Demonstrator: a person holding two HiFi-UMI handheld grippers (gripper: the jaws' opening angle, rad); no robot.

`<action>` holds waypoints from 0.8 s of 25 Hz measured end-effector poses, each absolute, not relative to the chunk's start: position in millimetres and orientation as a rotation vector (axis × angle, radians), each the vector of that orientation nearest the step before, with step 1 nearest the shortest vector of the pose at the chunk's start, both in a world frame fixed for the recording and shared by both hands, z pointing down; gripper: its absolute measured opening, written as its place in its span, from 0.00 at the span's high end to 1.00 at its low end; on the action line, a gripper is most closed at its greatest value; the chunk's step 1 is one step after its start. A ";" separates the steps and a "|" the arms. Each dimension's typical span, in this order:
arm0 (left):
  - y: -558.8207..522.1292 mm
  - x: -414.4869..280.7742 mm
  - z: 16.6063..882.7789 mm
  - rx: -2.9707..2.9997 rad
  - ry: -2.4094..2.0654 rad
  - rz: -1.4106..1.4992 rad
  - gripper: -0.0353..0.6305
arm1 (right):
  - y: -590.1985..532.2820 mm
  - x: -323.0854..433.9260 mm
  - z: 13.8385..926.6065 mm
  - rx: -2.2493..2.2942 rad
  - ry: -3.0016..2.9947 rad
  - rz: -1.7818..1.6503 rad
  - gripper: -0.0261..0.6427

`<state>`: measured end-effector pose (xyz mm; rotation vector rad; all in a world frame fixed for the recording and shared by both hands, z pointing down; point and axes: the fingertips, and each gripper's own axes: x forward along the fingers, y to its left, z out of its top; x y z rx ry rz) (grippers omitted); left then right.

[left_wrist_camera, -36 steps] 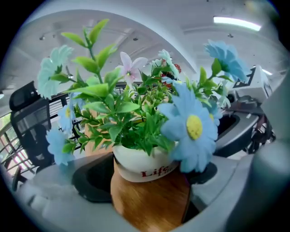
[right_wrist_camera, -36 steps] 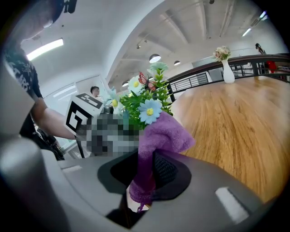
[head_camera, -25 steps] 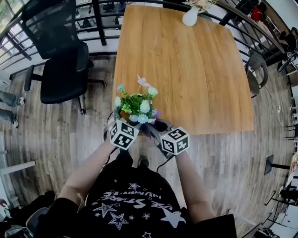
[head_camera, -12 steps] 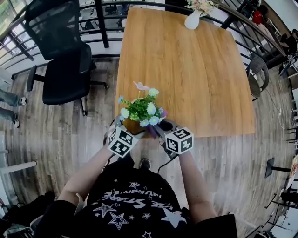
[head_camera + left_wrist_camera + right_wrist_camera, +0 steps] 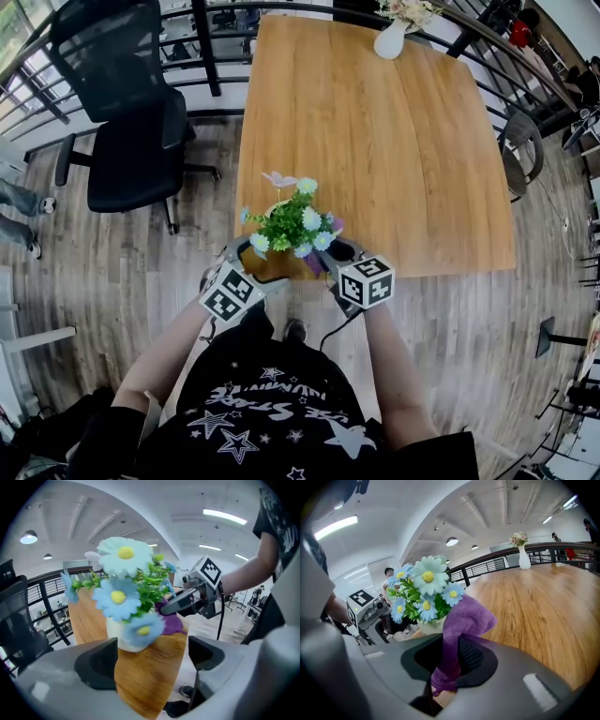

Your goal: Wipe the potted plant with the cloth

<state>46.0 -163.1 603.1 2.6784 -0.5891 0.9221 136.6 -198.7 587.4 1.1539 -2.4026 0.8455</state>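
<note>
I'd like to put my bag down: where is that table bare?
Most of the table is bare: the wide stretch between the plant at the near edge and the vase at the far edge, and the near right side. Crowded only round the plant: left tongs, right tongs, cloth.

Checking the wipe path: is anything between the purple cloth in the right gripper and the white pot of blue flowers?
Nothing visible does: the purple cloth, clamped in the right gripper, sits right beside the white pot of blue flowers.
</note>
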 end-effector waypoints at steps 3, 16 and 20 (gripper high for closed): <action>-179.0 27.7 607.3 2.692 -0.589 0.979 0.21 | -198.4 136.3 586.8 1.157 -2.401 0.846 0.84; -214.3 38.6 610.6 2.986 -0.145 1.110 0.21 | -199.2 137.4 587.5 1.147 -2.384 0.853 0.84; -223.6 38.5 609.1 3.019 -0.179 1.098 0.40 | -200.6 137.6 589.9 1.154 -2.383 0.854 0.84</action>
